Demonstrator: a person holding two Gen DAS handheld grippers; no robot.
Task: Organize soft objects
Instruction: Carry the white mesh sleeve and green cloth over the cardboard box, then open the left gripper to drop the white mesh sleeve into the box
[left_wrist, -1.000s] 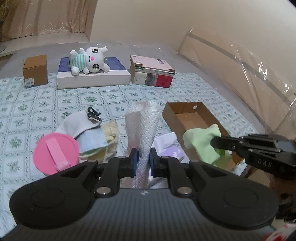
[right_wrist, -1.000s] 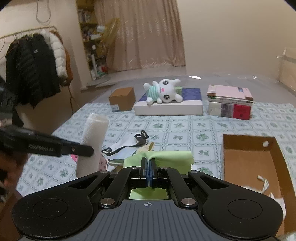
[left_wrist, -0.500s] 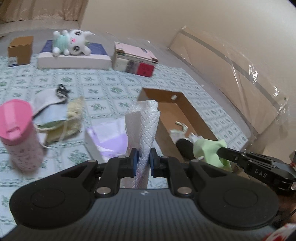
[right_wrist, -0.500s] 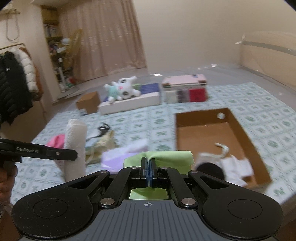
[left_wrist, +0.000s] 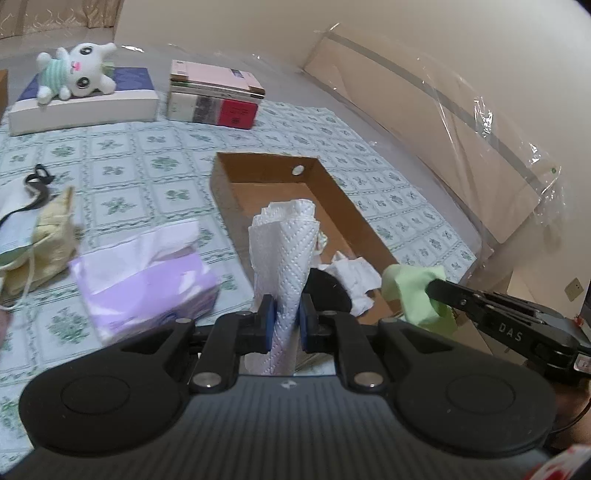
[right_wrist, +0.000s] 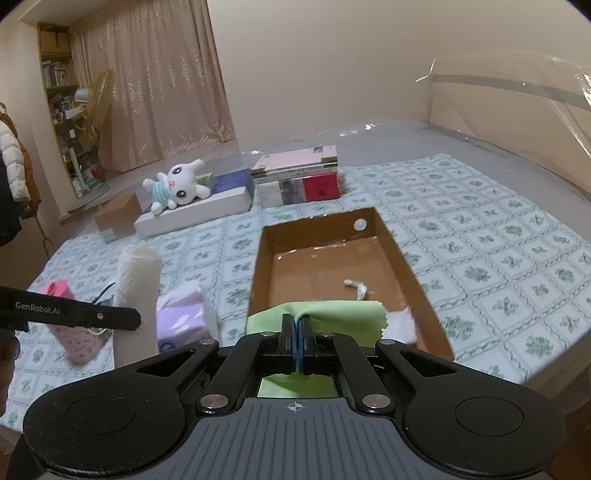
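Left claw (left_wrist: 284, 321) is clamped on a rolled white paper towel (left_wrist: 282, 251), standing upright just before the open cardboard box (left_wrist: 258, 166) on the patterned bed cover (left_wrist: 147, 147); a purple tissue pack (left_wrist: 147, 280) lies beside it. Right claw (right_wrist: 296, 332), pads together, pinches a green cloth (right_wrist: 317, 314) over the box's (right_wrist: 402, 258) near end.

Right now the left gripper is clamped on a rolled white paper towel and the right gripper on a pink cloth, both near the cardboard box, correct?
Not quite: the cloth in the right gripper is light green, as the right wrist view shows. The left gripper does clamp the rolled white paper towel, and both are near the cardboard box.
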